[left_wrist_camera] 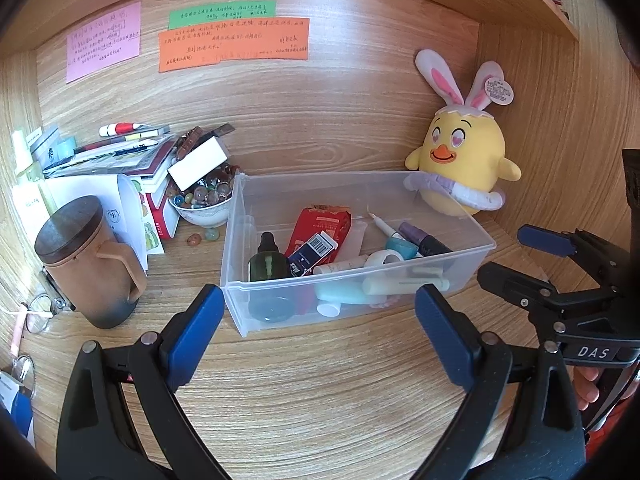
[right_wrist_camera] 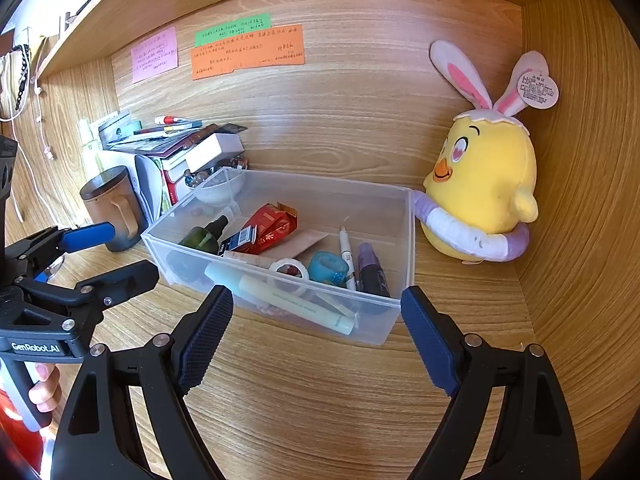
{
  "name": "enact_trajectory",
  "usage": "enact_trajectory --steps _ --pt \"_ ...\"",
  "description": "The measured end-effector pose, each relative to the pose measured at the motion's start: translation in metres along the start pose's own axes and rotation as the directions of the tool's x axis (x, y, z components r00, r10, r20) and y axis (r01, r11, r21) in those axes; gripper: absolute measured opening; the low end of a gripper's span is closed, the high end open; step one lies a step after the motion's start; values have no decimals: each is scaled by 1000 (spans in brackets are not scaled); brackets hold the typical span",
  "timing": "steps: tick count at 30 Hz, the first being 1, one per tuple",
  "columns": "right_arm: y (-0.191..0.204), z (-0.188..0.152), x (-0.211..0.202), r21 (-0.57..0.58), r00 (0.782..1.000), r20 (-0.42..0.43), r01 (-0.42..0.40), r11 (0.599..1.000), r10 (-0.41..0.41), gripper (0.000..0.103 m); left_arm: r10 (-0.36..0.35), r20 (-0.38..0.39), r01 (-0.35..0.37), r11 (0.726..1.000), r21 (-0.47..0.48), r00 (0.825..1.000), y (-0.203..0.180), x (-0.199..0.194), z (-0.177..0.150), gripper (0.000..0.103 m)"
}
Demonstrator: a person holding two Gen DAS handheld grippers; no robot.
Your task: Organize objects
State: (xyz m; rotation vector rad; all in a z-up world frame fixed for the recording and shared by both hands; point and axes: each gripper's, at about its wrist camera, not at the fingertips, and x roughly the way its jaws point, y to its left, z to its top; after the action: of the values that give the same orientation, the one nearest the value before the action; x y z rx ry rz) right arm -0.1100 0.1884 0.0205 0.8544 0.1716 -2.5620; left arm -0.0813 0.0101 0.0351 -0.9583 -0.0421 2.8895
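Both my tongs, left (left_wrist_camera: 320,332) and right (right_wrist_camera: 316,332), hang released and empty just short of the bin (left_wrist_camera: 472,246) on the counter (left_wrist_camera: 320,400); small items already sit inside, likely sorted.

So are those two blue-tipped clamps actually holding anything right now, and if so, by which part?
Nothing is held. The left gripper and the right gripper both stand open over the bare desk, short of the clear plastic bin, touching none of its contents.
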Motion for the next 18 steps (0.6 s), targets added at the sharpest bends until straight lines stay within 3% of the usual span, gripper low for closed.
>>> enact_trajectory --steps 18 --pt "1 3 -3 -13 1000 6 -1 1000 1 84 -29 -6 29 1000 -6 1000 1 -2 0 97"
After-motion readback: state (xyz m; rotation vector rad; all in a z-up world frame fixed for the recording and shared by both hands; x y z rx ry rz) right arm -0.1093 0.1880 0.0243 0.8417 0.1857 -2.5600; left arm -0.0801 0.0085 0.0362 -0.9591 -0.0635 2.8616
